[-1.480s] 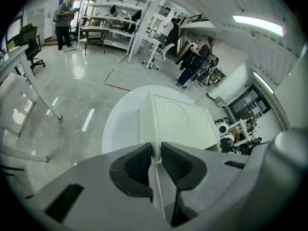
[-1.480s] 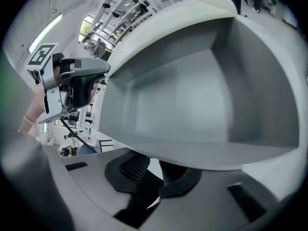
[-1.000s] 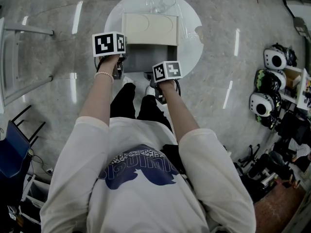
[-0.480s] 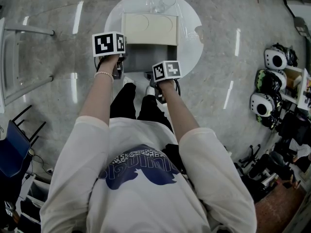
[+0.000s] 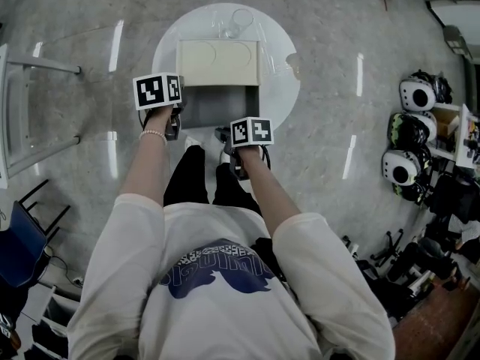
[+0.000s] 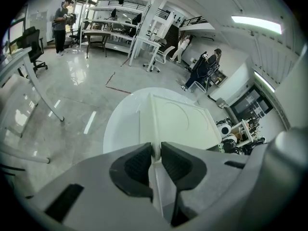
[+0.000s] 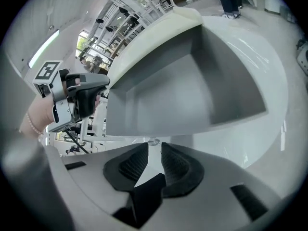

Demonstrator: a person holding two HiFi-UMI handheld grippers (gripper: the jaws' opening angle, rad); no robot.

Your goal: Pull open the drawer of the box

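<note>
Cream plastic made up the squat, rectangular box (image 5: 217,60), its flat top marked with two shallow curved outlines. It stood in the middle of a round, glossy white table (image 5: 279,47) on a polished grey floor (image 5: 75,43) that looked like stone. The drawer (image 5: 217,105) was already drawn out of the box's near face toward the person. It was a smooth, matt grey tray with straight walls and square corners, and it had nothing inside.

The left gripper (image 6: 155,149) was clamped on the box's left edge, where a thin cream strip of the wall was pinched between its ribbed black pads (image 6: 136,165). The rest of that gripper's body was smooth pale grey plastic.

The right gripper (image 7: 150,150) sat low at the drawer's front wall. Its jaws had just been opening and stood a little apart. A small, clear, rounded knob (image 7: 153,142) on the drawer front lay at their tips, in the gap between them. The ridged pads (image 7: 132,166) did not press on it.
</note>
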